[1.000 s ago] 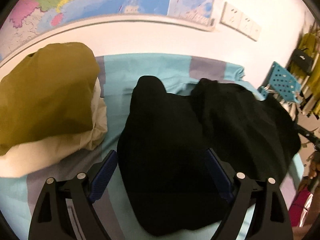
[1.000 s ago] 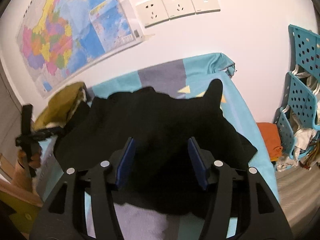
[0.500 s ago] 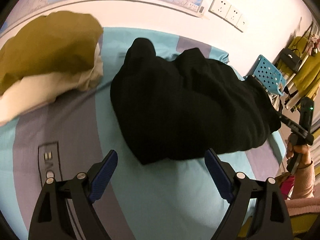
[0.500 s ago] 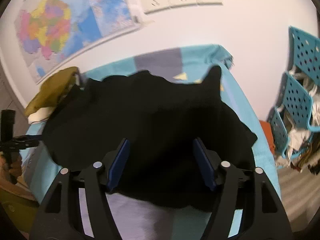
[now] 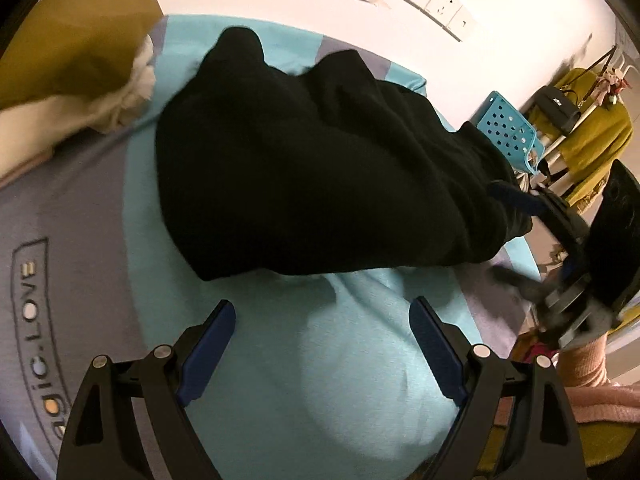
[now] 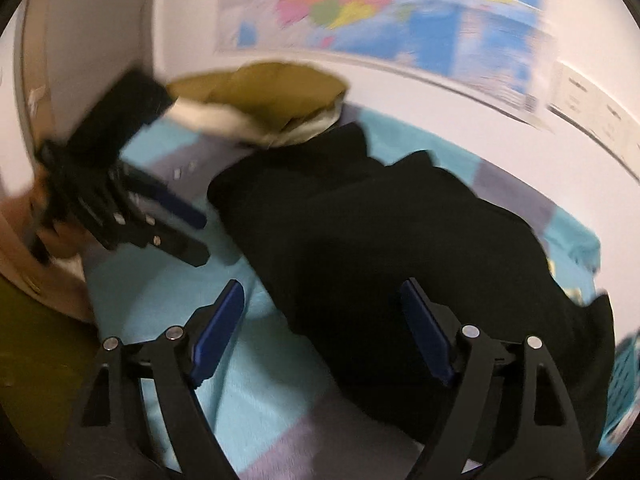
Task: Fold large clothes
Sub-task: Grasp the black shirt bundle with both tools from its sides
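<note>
**A:** Where does the black garment (image 5: 320,168) sit against your fingers?

**B:** Your left gripper (image 5: 322,344) has its blue pads spread wide, gripping nothing. The garment lies ahead of the fingertips and apart from them, with bare teal sheet (image 5: 340,380) between the pads. Your right gripper (image 6: 322,320) is spread wide as well; its right pad (image 6: 426,336) overlaps the garment's near edge in the picture, but I cannot tell whether it touches the cloth.

**A:** Which way does the garment run?

**B:** In your left view its long axis goes from upper left, by the wall, down to the right edge of the bed. Two rounded humps at the far end point toward the wall. In your right view the same heap (image 6: 400,240) runs from upper left to lower right.

**A:** What does one view give you that the other doesn't?

**B:** Your left view shows the right gripper (image 5: 520,200) at the garment's right end, a blue pad against the cloth there, plus the wall sockets (image 5: 432,0) and a teal basket (image 5: 508,128). Your right view, badly blurred, shows the left gripper (image 6: 176,216) off the garment's left side, and a map (image 6: 380,12) on the wall. Both show the olive and cream pile (image 5: 80,64) beyond the garment's far-left end.
</note>
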`<action>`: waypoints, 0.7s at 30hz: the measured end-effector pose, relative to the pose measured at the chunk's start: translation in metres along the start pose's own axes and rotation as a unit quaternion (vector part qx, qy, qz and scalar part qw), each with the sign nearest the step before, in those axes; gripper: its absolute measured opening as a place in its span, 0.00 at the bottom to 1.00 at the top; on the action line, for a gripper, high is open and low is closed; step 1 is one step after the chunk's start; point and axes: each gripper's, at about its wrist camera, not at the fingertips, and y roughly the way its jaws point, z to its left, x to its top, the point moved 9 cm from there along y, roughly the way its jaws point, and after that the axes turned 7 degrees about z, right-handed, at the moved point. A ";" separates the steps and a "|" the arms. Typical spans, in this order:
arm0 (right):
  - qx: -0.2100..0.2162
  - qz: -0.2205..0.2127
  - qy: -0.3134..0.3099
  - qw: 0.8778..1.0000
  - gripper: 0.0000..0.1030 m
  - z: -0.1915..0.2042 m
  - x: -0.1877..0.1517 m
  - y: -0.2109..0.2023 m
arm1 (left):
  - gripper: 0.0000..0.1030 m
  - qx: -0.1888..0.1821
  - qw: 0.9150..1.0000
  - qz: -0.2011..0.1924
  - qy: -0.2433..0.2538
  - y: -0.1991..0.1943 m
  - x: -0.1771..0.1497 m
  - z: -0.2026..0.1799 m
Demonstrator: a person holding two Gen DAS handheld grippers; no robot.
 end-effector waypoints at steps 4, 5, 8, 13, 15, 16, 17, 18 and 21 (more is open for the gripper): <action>-0.041 0.014 -0.071 0.997 0.84 0.021 0.003 0.025 | 0.83 -0.026 1.000 -0.006 -0.007 0.001 0.003 -0.004; -0.048 0.018 -0.076 0.996 0.84 0.021 0.002 0.028 | 0.83 -0.033 0.999 -0.007 -0.012 0.002 0.005 -0.005; -0.067 0.018 -0.083 0.994 0.82 0.016 0.002 0.037 | 0.83 -0.047 0.999 -0.009 -0.018 0.004 0.008 -0.006; -0.080 0.024 -0.086 0.993 0.55 0.009 0.004 0.049 | 0.83 -0.079 0.996 -0.007 -0.028 0.007 0.011 -0.011; -0.052 0.012 -0.052 0.997 0.41 0.002 0.010 0.043 | 0.83 -0.097 0.995 -0.006 -0.034 0.009 0.014 -0.013; -0.035 0.008 -0.032 0.999 0.32 -0.002 0.013 0.040 | 0.83 -0.110 0.993 -0.005 -0.038 0.011 0.016 -0.015; -0.015 0.000 -0.005 1.000 0.28 -0.009 0.017 0.036 | 0.83 -0.120 0.992 -0.004 -0.042 0.013 0.019 -0.017; 0.004 -0.005 0.021 1.000 0.23 -0.015 0.020 0.033 | 0.83 -0.125 0.991 -0.006 -0.045 0.013 0.020 -0.018; 0.042 -0.012 0.073 0.996 0.21 -0.029 0.025 0.032 | 0.83 -0.131 0.990 -0.023 -0.051 0.013 0.032 -0.022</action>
